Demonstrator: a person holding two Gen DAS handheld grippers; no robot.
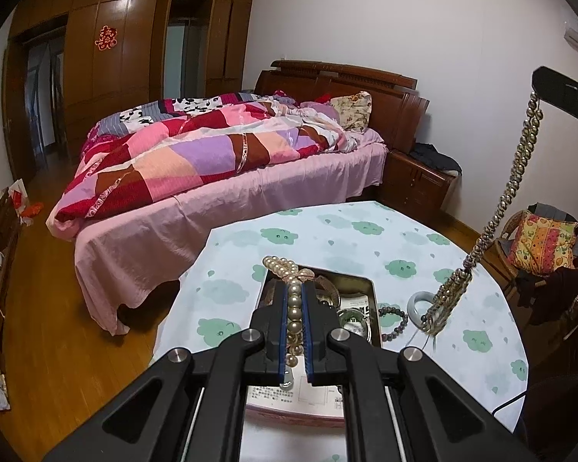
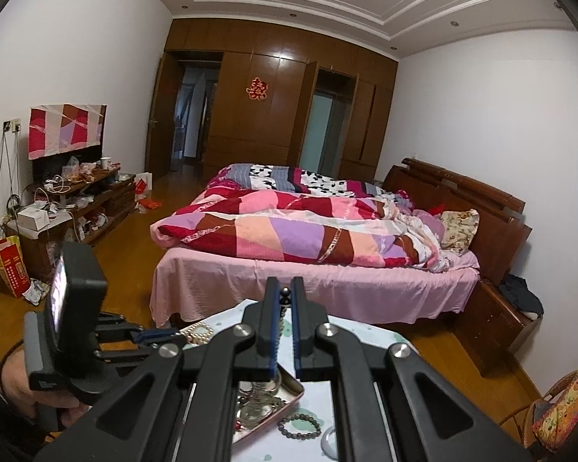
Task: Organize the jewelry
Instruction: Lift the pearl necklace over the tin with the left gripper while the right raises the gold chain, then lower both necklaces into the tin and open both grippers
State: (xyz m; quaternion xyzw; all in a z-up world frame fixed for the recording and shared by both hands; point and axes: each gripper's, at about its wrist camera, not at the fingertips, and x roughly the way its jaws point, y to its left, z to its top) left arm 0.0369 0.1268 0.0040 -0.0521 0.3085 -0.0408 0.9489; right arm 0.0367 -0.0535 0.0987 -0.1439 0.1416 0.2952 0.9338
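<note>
My left gripper [image 1: 293, 288] is shut on a white pearl necklace [image 1: 293, 310], held just above an open metal tin [image 1: 360, 283] of jewelry on the table. My right gripper [image 2: 286, 294] is shut on a metal bead chain [image 2: 285, 292]. In the left wrist view that chain [image 1: 514, 177] hangs from the right gripper's finger [image 1: 558, 94] down to the table right of the tin. A dark bead bracelet [image 1: 395, 323] and a pale ring-shaped bangle [image 1: 416, 304] lie beside the tin. In the right wrist view the tin [image 2: 287, 385], bracelet [image 2: 299, 425] and bangle [image 2: 329, 442] show below.
The table [image 1: 327, 231] has a pale cloth with green cloud prints. A bed [image 1: 219, 161] with a patchwork quilt stands behind it. A wicker chair with a cushion [image 1: 541, 242] is at the right. A booklet [image 1: 296, 400] lies under the left gripper.
</note>
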